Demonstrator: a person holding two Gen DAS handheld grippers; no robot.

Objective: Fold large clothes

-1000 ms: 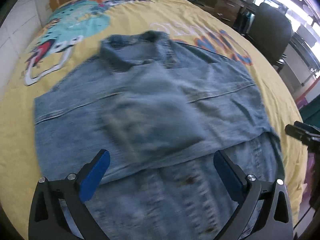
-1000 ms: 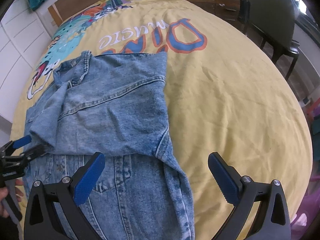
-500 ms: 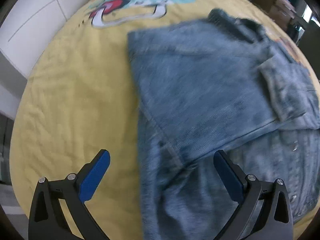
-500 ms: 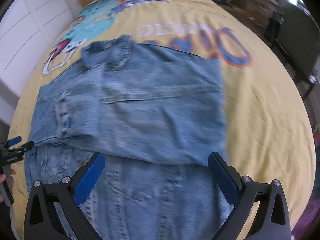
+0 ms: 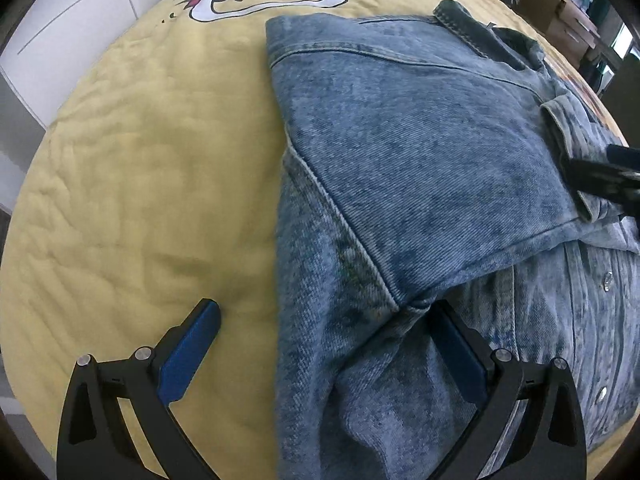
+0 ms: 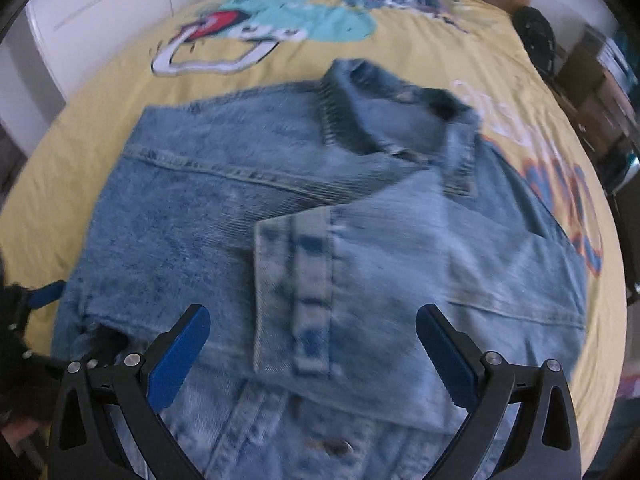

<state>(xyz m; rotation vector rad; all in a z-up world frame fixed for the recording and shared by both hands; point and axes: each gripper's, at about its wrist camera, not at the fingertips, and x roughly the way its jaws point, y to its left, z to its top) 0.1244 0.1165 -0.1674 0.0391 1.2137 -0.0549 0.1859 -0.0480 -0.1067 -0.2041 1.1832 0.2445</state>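
Observation:
A light-blue denim jacket point(image 5: 420, 152) lies on a yellow printed bedspread point(image 5: 152, 160), both sleeves folded across its body, collar at the far end. My left gripper point(image 5: 324, 344) is open and empty, straddling the jacket's left edge at the sleeve seam. My right gripper point(image 6: 312, 344) is open and empty just above the folded sleeve cuff point(image 6: 296, 296) in the middle of the jacket point(image 6: 224, 208). The right gripper's tip shows at the right edge of the left wrist view point(image 5: 600, 180); the left gripper shows at the left edge of the right wrist view point(image 6: 40, 300).
The bedspread point(image 6: 120, 88) carries a cartoon print point(image 6: 280, 16) beyond the collar. A white wall or cabinet point(image 5: 72, 36) stands left of the bed. Boxes and dark furniture point(image 6: 600, 68) stand on the right.
Both grippers swung left: the left one from the jacket's middle to its left edge, the right one from the right side to the centre. Both stayed open. The jacket lies as before.

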